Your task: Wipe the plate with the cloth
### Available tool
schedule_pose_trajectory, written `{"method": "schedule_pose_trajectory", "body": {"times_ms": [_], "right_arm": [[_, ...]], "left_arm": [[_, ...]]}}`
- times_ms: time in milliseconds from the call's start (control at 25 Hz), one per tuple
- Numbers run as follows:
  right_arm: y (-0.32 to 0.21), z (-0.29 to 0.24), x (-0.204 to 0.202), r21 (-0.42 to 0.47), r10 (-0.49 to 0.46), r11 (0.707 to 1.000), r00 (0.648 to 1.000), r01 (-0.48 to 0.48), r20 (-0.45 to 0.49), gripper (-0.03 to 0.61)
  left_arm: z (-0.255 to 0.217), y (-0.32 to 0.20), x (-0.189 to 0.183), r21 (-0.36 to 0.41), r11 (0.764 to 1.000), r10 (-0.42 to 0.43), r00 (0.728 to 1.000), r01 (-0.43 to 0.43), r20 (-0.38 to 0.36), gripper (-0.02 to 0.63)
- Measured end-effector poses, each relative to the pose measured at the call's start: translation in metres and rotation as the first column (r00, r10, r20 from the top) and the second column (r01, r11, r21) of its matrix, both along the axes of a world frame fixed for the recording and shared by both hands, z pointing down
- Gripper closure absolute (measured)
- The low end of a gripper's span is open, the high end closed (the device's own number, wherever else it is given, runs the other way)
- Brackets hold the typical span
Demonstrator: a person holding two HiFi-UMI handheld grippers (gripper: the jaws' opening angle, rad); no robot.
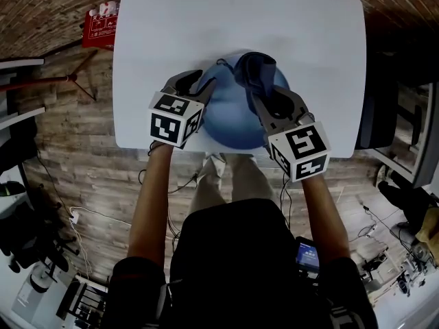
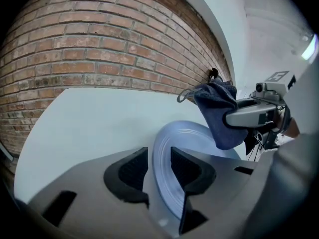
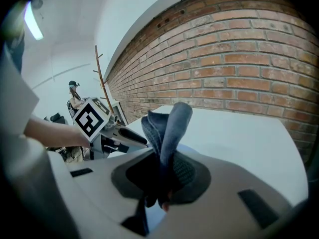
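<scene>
Straddles the 9 o'clock rim of the blue plate with the left claw, its 2 jaws apart, with the rim loose in the gap and not pinched. Looks placed there to steady the plate against sliding under the wipe, so probably needs closing first.

Clamps the dark blue cloth in the right claw, jaws together on 1 bunched fold. Leaves the rest of the fabric sticking up and out past the tips, free as a loose pad for rubbing.

Holds that cloth over the plate's 1 o'clock part in the head view. Possibly touches the surface there, though hard to tell from these angles.

Has the plate at 6 o'clock on the white worktop, close to the near edge, within easy reach of both claws, 1 at either side.

Carries nothing on the plate apart from that cloth above it: no food, no crumbs, no visible smear on the ridged blue face.

Reads as wiping about to start or barely under way.
</scene>
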State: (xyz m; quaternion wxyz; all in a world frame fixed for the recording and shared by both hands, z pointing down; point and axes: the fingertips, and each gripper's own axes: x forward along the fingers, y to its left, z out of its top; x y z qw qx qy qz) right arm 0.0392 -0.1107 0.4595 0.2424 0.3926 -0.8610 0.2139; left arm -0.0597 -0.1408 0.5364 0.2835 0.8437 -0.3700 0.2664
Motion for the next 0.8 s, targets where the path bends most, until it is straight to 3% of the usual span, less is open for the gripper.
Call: {"method": "schedule_pose_trajectory", "body": {"times_ms": [800], "right_arm": [[0.001,0.011,0.009,-0.025,-0.001,1.000,1.000,0.001,-0.013,0.515]], "left_arm": [[0.014,-0.006,-0.004,-0.029,0.999,-0.044,0.998,0.045,0.034,0.570]]}}
